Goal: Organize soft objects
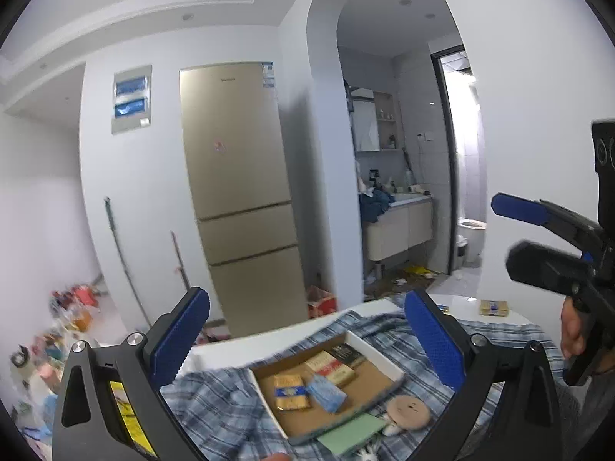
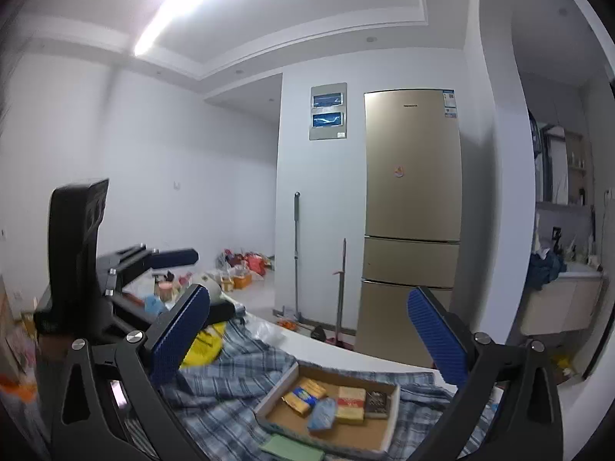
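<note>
1. Far left, bags and small bright clutter (image 2: 242,265) lie strewn on the floor by the white wall.
2. The left hand-held gripper (image 1: 307,340) is raised above the counter, its blue fingers (image 1: 180,340) spread wide with nothing between them.
3. A blue plaid cloth (image 1: 215,403) lies rumpled over the white counter (image 2: 361,359), and a yellow plastic bag (image 2: 203,345) sits at the cloth's left edge.
4. A shallow cardboard tray (image 2: 378,428) rests on the cloth. Inside it, close together, lie a yellow packet (image 2: 303,395), a light blue packet (image 2: 322,414), a red and yellow packet (image 2: 350,404) and a dark packet (image 2: 378,404).
5. A flat green pad (image 1: 351,435) lies on the cloth against the tray's near edge.
6. Just to its right a round beige plush (image 1: 408,411) touches the tray's near corner.
7. Behind the counter, a mop and a broom (image 2: 340,288) lean on the wall beside a tall gold fridge (image 1: 238,192).
8. The right hand-held gripper (image 2: 309,340) is also held above the counter, its jaws wide apart and empty; the person's hand (image 1: 572,324) grips its handle.
9. A small tan packet (image 1: 495,307) lies alone on bare counter beyond the cloth.
10. Far right, an arch opens onto a bathroom where dark blue clothes (image 1: 376,201) are heaped on the vanity.
</note>
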The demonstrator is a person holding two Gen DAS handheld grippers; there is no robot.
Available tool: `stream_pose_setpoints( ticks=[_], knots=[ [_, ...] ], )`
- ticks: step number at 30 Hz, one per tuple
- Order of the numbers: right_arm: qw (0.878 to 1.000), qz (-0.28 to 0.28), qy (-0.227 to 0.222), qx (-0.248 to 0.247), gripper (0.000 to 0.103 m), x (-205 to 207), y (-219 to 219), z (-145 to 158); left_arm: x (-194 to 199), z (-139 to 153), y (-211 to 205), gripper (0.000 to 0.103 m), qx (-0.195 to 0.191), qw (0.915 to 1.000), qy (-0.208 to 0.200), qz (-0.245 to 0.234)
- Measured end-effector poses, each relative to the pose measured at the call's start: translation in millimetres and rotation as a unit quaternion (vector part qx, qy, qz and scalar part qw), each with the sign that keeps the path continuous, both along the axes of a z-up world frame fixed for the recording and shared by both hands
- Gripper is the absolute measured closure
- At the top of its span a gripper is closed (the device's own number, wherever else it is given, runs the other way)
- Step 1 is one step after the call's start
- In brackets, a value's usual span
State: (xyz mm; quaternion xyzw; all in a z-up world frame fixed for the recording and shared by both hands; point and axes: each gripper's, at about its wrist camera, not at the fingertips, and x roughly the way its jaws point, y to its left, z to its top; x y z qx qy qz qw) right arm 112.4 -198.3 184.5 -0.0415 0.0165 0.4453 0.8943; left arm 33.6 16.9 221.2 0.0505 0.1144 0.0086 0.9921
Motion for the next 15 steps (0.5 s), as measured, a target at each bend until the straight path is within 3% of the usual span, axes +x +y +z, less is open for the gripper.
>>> stream_pose_setpoints(
  ticks=[3,6,15],
  knots=[
    [1.000,-0.004,-0.013,-0.012,0.000,-9.6,-8.0,-12.9,-0.6,-14.3,2.2,0.000,-0.034,0.9986,0.015,-0.036],
    [1.000,-0.004,-0.014,-0.025,0.000,-12.1,-13.3,-30.4,6.3,-32.9,8.5,0.000,-0.068,0.9962,0.041,-0.034],
    [0.996,-0.002,0.063,-0.059,0.000,31.9,-24.4,-82.5,35.1,-95.6,24.7,0.000,-0.131,0.9827,0.131,-0.010]
  ],
)
